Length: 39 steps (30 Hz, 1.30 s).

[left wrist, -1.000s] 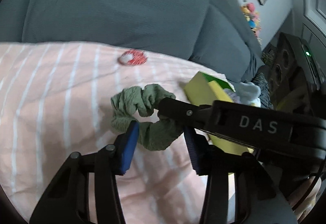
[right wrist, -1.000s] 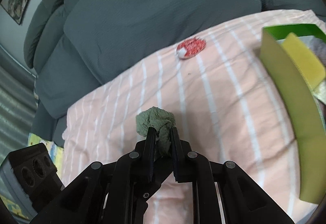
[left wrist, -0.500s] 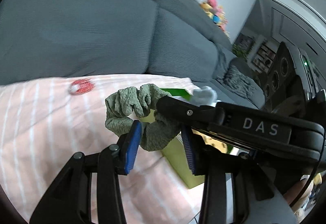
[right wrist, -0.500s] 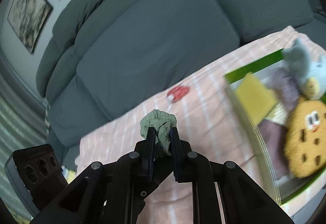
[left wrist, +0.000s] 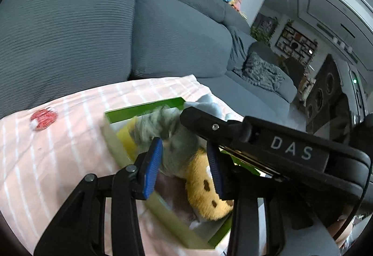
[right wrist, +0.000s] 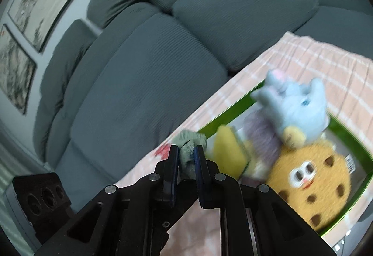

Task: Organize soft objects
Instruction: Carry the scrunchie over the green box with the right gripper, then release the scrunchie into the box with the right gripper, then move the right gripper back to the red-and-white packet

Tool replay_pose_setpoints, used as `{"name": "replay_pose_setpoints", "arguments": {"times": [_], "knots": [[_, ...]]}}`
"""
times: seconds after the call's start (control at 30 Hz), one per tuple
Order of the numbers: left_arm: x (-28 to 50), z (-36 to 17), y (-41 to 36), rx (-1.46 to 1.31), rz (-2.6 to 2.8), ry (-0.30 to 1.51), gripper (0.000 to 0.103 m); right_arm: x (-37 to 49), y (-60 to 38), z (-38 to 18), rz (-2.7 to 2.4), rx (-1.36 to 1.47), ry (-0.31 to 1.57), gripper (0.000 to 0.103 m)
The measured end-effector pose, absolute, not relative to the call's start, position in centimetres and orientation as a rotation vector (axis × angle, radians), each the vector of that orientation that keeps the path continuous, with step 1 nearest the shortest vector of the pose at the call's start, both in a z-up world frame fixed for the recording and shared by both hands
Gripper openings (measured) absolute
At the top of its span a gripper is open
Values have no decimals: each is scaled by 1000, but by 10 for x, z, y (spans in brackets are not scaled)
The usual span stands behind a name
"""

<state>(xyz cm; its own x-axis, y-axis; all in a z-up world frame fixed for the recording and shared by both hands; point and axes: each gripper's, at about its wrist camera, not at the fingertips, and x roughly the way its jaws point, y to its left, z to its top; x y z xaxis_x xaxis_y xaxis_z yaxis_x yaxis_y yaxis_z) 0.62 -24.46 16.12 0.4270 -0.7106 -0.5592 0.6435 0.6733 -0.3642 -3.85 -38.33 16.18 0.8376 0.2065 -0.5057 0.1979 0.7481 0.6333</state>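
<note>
While both fingers pinch it, the crumpled sage-green scrunchie [right wrist: 189, 139] hangs blurred over the green box [left wrist: 144, 109].

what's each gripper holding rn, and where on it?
Both hold the green scrunchie: right gripper pinches a bunched section; left gripper holds another stretch of the loop.

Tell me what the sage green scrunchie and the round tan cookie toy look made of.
Sage green scrunchie: gathered woven fabric, matte, judging by its crinkled folds. Round tan cookie toy: fuzzy plush, probably stuffed; soft nap, brown chip patches, sewn tag.
</note>
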Motion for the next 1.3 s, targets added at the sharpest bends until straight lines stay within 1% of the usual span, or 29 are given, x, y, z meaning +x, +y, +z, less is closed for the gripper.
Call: {"name": "replay_pose_setpoints", "arguments": {"times": [0.13, 0.43, 0.7, 0.77, 0.83, 0.9, 0.93, 0.97, 1.0, 1.03, 1.07, 1.1, 1.23, 1.3], "knots": [[19, 157, -268, -66, -889, 758, 36, -31, -405, 154, -41, 774, 575, 17], [39, 137, -307, -28, -943, 842, 36, -18, -437, 130, -131, 837, 611, 17], [34, 126, -305, -52, -934, 876, 37, -15, -435, 125, -170, 807, 660, 17], [30, 127, -299, -54, -940, 877, 40, -17, -431, 128, -159, 801, 649, 17], [22, 130, -287, -54, -933, 849, 50, -19, -426, 132, -165, 787, 642, 17], [15, 132, -266, -69, -908, 834, 56, -18, -419, 134, -171, 765, 649, 17], [13, 132, -258, -77, -893, 834, 62, -17, -416, 134, -172, 751, 657, 16], [10, 133, -242, -86, -875, 829, 65, -16, -412, 135, -168, 738, 664, 19], [8, 134, -229, -90, -862, 822, 72, -14, -407, 135, -162, 728, 669, 28], [6, 134, -219, -93, -844, 817, 73, -13, -403, 136, -153, 720, 671, 35], [3, 134, -201, -99, -811, 804, 73, -12, -398, 137, -139, 709, 672, 53], [0, 133, -185, -100, -783, 789, 74, -11, -391, 138, -120, 691, 670, 66], [-10, 119, -118, -55, -584, 774, 78, -4, -358, 151, -92, 590, 642, 75], [-10, 112, -93, -78, -510, 777, 79, 1, -343, 153, -79, 550, 630, 82]]}}
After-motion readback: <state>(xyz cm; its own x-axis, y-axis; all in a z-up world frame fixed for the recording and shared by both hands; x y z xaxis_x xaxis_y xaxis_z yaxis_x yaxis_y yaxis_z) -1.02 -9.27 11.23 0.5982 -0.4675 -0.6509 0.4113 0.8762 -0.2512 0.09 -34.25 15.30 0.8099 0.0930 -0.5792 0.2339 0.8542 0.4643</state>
